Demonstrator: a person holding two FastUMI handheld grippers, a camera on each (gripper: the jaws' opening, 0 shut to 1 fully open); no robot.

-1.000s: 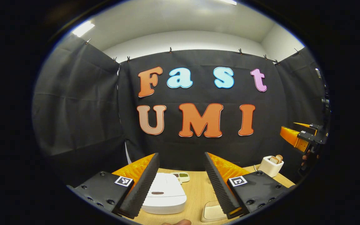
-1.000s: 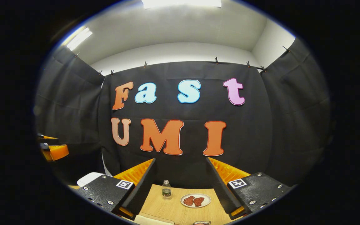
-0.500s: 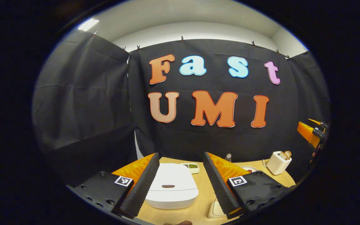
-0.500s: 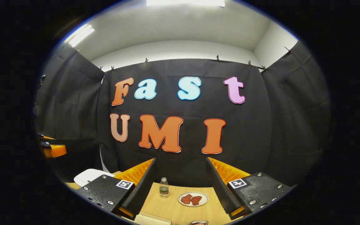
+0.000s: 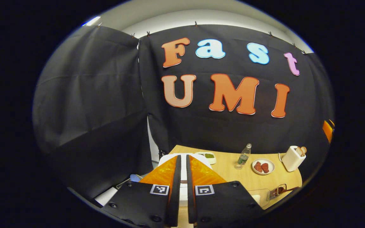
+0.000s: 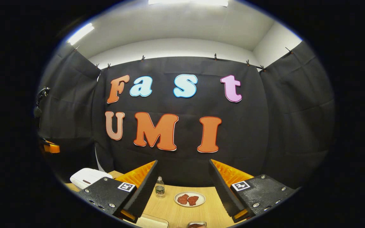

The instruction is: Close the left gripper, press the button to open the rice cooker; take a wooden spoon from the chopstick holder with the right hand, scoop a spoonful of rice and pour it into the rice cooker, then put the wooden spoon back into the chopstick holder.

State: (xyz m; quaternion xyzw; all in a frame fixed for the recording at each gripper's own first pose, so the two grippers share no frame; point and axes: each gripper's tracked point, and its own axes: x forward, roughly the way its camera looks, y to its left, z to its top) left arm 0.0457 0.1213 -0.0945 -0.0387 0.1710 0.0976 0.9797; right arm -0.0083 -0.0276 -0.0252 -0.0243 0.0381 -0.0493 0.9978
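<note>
My left gripper (image 5: 182, 156) is shut with nothing between its fingers, and it hovers just over the white rice cooker (image 5: 165, 159), whose lid is down. The cooker (image 6: 87, 177) also sits at the table's left end in the right gripper view. A white chopstick holder (image 5: 291, 159) with wooden spoon handles (image 5: 301, 150) stands at the table's far right. My right gripper (image 6: 183, 163) is open and empty, held above the table's near side. It appears at the far right edge (image 5: 327, 130) of the left gripper view.
On the wooden table (image 5: 227, 164) are a small dish of green bits (image 5: 206, 155), a water bottle (image 5: 242, 155) and a plate of red meat (image 5: 262, 166). A pale tray (image 6: 152, 222) lies at the near edge. The left gripper (image 6: 51, 147) shows at far left.
My left gripper's fingers have closed from wide open. It has tipped down and come over the rice cooker. The right gripper stays open and has drifted slightly.
</note>
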